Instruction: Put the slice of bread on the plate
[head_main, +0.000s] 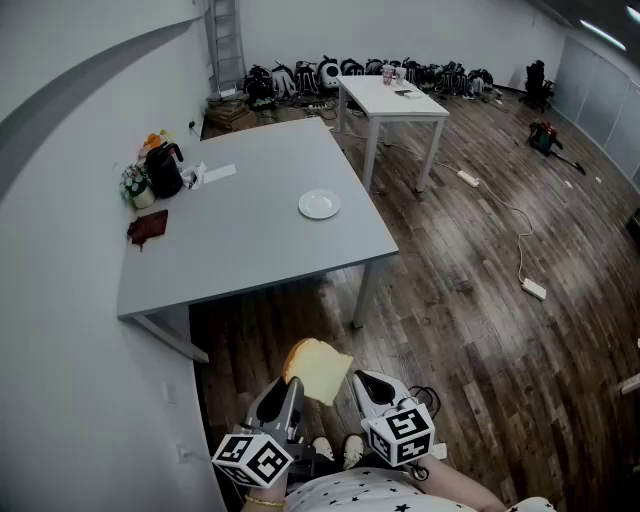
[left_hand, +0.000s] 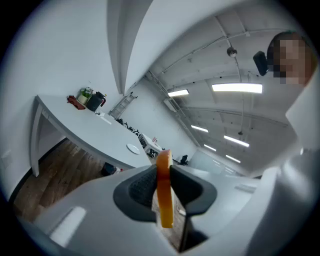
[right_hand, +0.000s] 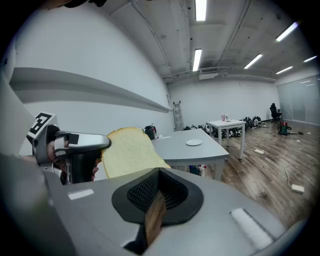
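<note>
A slice of bread with a tan crust hangs over the wooden floor, short of the grey table. My left gripper is shut on it; in the left gripper view the slice stands edge-on between the pads. In the right gripper view, the bread shows broadside at the left. The right gripper hovers beside it, close to the slice's right edge, jaws together on nothing. A small white plate lies empty near the table's right edge, far ahead of both grippers.
On the table's left side stand a black kettle, a dark red cloth and a sheet of paper. A wall runs along the left. Behind stands a white table; bags line the far wall, cables cross the floor.
</note>
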